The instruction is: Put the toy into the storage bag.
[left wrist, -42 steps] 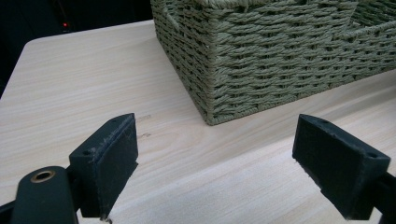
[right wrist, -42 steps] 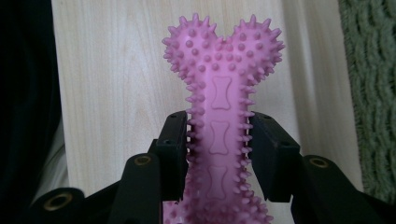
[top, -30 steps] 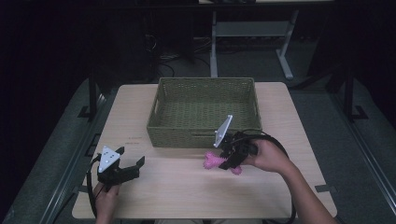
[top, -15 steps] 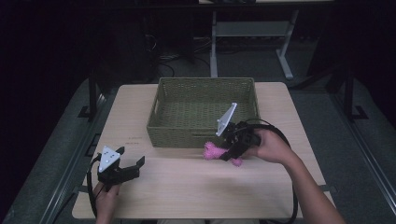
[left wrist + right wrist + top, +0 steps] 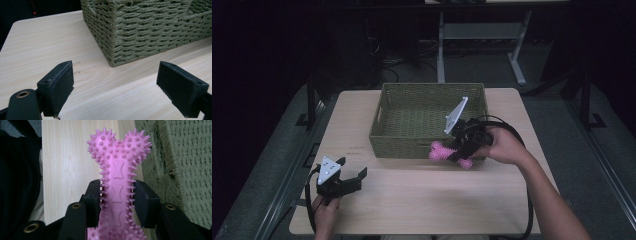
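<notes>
A pink spiky bone-shaped toy (image 5: 117,177) is clamped by its shaft between the jaws of my right gripper (image 5: 117,202). In the high view the pink toy (image 5: 441,151) hangs just above the near wall of the green woven basket (image 5: 412,142), with the right gripper (image 5: 459,147) shut on it and tilted toward the left. My left gripper (image 5: 354,179) rests open near the table's front left corner. In the left gripper view its jaws stand wide apart around bare wood, facing the basket (image 5: 150,30).
The light wooden table (image 5: 422,200) has free room in front of the basket. A black cable (image 5: 517,145) loops from the right gripper. Beyond the table, a dark floor and a white desk frame (image 5: 482,35).
My right gripper has lifted the pink toy up and away from the tabletop toward the basket's near wall. The left gripper has stayed put.
</notes>
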Tool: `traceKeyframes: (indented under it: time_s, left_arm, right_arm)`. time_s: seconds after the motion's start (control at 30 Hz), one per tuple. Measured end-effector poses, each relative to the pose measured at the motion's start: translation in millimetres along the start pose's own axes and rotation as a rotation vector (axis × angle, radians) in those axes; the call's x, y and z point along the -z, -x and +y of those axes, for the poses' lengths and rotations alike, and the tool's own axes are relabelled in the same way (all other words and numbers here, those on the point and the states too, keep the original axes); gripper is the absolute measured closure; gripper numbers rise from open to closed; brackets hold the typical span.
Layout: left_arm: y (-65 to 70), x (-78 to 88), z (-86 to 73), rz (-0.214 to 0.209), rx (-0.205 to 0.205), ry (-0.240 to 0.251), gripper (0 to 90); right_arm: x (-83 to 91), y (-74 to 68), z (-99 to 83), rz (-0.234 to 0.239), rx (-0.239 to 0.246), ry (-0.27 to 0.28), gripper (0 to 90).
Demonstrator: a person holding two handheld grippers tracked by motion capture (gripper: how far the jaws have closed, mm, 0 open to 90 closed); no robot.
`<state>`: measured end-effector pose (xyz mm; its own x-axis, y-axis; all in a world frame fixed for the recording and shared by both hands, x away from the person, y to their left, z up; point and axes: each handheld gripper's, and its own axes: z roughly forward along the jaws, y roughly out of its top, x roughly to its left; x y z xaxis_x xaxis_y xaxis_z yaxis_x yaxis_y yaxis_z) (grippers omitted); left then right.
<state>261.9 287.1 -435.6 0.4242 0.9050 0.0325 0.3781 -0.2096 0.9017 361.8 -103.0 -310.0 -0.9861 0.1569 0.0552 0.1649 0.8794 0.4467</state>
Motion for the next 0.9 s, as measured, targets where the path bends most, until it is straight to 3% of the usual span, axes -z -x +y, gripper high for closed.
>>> traceKeyframes:
  time_s: [0.9]
  left_arm:
    - [-0.5, 0.2, 0.3, -0.001, -0.009, -0.005, 13.6]
  right_arm:
    - [26.2, 29.6, 16.6, -0.026, -0.018, 0.014, 58.2]
